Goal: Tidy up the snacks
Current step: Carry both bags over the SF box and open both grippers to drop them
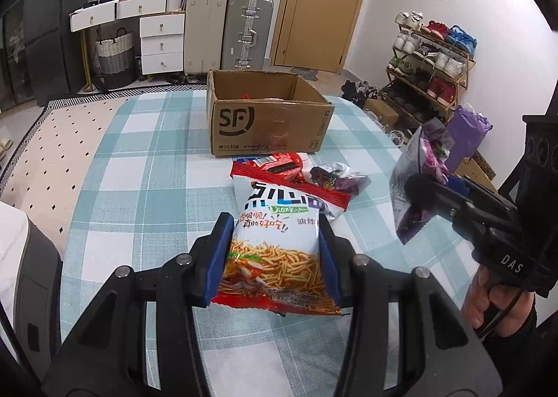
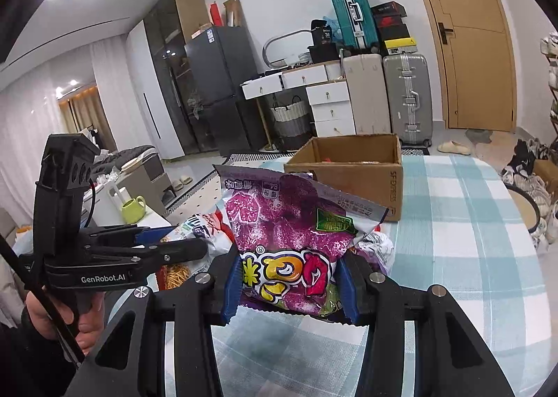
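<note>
My left gripper (image 1: 275,222) is shut on a red and white bag of fried noodle sticks (image 1: 275,243), held above the checked tablecloth (image 1: 139,167). At the right of the left wrist view my right gripper (image 1: 423,188) carries a purple snack bag (image 1: 418,167) in the air. In the right wrist view that purple bag (image 2: 286,236) fills the space between the blue pads, with my right gripper (image 2: 289,271) shut on it. The open cardboard box (image 1: 265,118) stands farther back on the table. A few more snack packs (image 1: 289,167) lie in front of the box.
A shoe rack (image 1: 432,59) stands to the right of the table and a purple bag (image 1: 467,132) below it. Suitcases (image 1: 226,31), white drawers and a wooden door line the back wall. A green mug (image 2: 132,208) sits on a side surface at the left.
</note>
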`<control>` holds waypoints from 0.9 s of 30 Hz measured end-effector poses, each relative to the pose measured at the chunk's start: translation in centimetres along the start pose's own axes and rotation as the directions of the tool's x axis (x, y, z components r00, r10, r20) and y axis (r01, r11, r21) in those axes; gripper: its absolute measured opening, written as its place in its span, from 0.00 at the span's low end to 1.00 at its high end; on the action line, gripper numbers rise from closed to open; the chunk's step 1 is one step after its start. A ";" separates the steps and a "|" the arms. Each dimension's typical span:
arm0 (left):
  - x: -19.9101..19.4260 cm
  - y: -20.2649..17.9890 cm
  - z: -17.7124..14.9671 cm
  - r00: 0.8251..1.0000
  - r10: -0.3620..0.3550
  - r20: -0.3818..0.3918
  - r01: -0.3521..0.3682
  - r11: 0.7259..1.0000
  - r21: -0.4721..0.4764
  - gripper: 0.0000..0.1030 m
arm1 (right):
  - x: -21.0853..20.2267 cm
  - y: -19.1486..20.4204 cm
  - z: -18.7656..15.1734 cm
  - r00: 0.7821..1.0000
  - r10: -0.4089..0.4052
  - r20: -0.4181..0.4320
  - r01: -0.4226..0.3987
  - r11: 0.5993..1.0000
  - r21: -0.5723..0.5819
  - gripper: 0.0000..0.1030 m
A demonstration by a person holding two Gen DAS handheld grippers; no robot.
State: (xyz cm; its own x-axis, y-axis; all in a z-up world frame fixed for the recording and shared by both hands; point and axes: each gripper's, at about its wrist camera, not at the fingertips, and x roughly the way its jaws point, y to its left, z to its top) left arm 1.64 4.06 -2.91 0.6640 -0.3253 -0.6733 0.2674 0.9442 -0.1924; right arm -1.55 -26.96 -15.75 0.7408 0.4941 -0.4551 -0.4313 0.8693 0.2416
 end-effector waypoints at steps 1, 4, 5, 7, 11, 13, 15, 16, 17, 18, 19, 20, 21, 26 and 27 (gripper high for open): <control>-0.4 -0.1 0.1 1.000 -0.002 0.007 0.002 1.000 0.001 0.43 | -0.2 0.1 0.2 1.000 0.004 0.004 -0.004 1.000 -0.002 0.45; -1.1 -0.2 0.7 1.000 -0.009 0.023 0.008 1.000 0.007 0.43 | -0.9 0.4 1.2 1.000 0.027 0.015 -0.027 1.000 0.001 0.45; -1.4 -0.2 1.0 1.000 -0.017 0.026 0.017 1.000 0.005 0.43 | -1.0 0.4 1.5 0.999 0.031 0.018 -0.031 1.000 0.002 0.45; -2.0 0.0 1.8 0.999 -0.041 0.031 0.041 0.999 -0.004 0.43 | -1.2 0.3 2.3 0.999 0.034 0.019 -0.034 0.999 0.000 0.45; -2.6 0.6 3.4 0.998 -0.061 0.033 0.062 0.998 -0.030 0.43 | -1.7 0.3 4.0 0.999 0.046 0.029 -0.046 0.999 -0.010 0.45; -2.9 1.1 4.2 0.996 -0.076 0.040 0.078 0.996 -0.050 0.43 | -1.8 0.3 5.2 0.998 0.051 0.032 -0.051 0.999 -0.020 0.45; -3.2 1.5 5.0 0.996 -0.080 0.047 0.083 0.995 -0.060 0.43 | -1.7 0.4 6.1 0.998 0.058 0.031 -0.057 0.998 -0.034 0.45; -3.3 1.6 5.6 0.996 -0.078 0.051 0.081 0.995 -0.062 0.43 | -1.5 0.3 6.7 0.997 0.067 0.025 -0.066 0.997 -0.039 0.45; -3.3 1.8 6.1 0.996 -0.075 0.052 0.078 0.995 -0.063 0.43 | -1.2 0.3 7.3 0.997 0.078 0.018 -0.077 0.996 -0.039 0.45; -3.3 1.9 6.7 0.996 -0.074 0.055 0.077 0.995 -0.067 0.43 | -0.9 0.2 7.9 0.996 0.087 0.012 -0.087 0.996 -0.037 0.45; -3.2 2.1 7.4 0.996 -0.076 0.056 0.080 0.995 -0.068 0.43 | -0.6 0.0 8.5 0.995 0.096 0.007 -0.096 0.995 -0.036 0.45; -3.1 2.1 8.2 0.995 -0.080 0.056 0.084 0.994 -0.065 0.43 | -0.2 -0.1 9.2 0.994 0.105 0.000 -0.105 0.994 -0.037 0.45; -3.0 2.1 8.9 0.995 -0.080 0.056 0.083 0.994 -0.066 0.43 | 0.1 -0.3 9.6 0.994 0.106 -0.003 -0.106 0.994 -0.039 0.45; -1.4 1.7 13.7 0.995 -0.071 0.064 0.072 0.997 -0.027 0.43 | 2.0 -2.1 13.2 0.992 0.122 -0.022 -0.123 0.992 -0.017 0.45; -1.0 1.6 14.7 0.996 -0.070 0.060 0.071 0.997 -0.023 0.43 | 2.4 -2.3 13.9 0.994 0.110 -0.024 -0.111 0.993 -0.028 0.45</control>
State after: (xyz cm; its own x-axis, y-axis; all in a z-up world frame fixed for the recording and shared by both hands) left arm 11.64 5.12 7.95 0.6846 -0.3931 -0.6139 0.2979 0.9195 -0.2566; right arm 8.39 -27.53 -5.47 0.6760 0.5865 -0.4462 -0.5252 0.8081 0.2666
